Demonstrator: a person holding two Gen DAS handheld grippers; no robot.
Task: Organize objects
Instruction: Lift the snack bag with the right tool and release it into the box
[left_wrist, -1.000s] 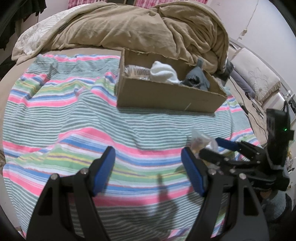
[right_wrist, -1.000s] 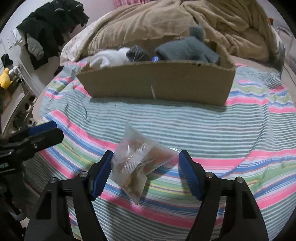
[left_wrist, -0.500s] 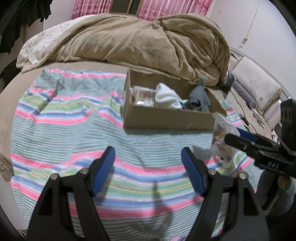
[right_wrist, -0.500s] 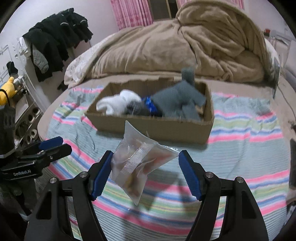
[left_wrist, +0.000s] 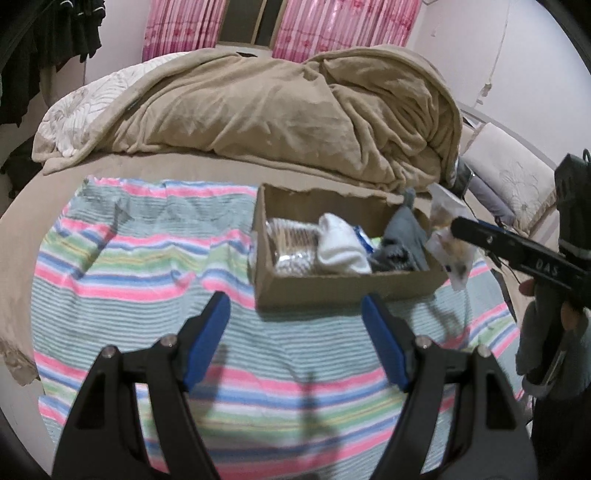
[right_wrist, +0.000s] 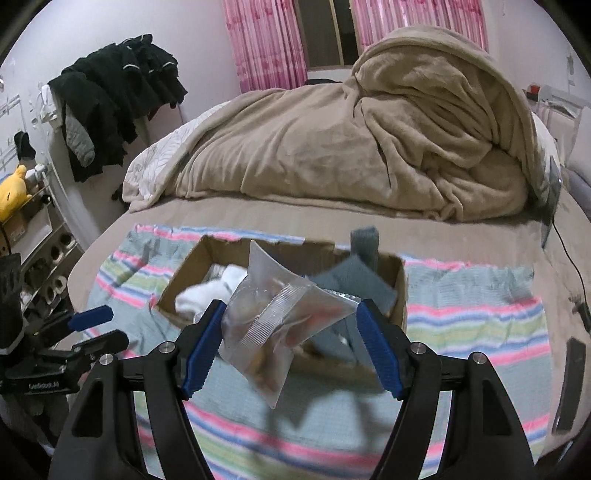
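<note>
A cardboard box (left_wrist: 343, 286) stands on the striped cloth on the bed and holds white socks (left_wrist: 340, 249), a grey garment (left_wrist: 404, 236) and a clear packet (left_wrist: 291, 243). The box also shows in the right wrist view (right_wrist: 400, 291). My right gripper (right_wrist: 291, 332) is shut on a clear plastic bag of snacks (right_wrist: 280, 321) and holds it in the air above the box's near right part. The bag also shows in the left wrist view (left_wrist: 448, 240). My left gripper (left_wrist: 297, 332) is open and empty, above the cloth in front of the box.
The striped cloth (left_wrist: 129, 258) covers the near half of the bed. A bunched tan blanket (left_wrist: 295, 110) lies behind the box. Dark clothes (right_wrist: 110, 99) hang at the left wall. A dark phone-like object (right_wrist: 570, 384) lies on the cloth at the far right.
My right gripper has lifted the bag off the cloth and carried it up and forward to the box. My left gripper has risen and drawn back.
</note>
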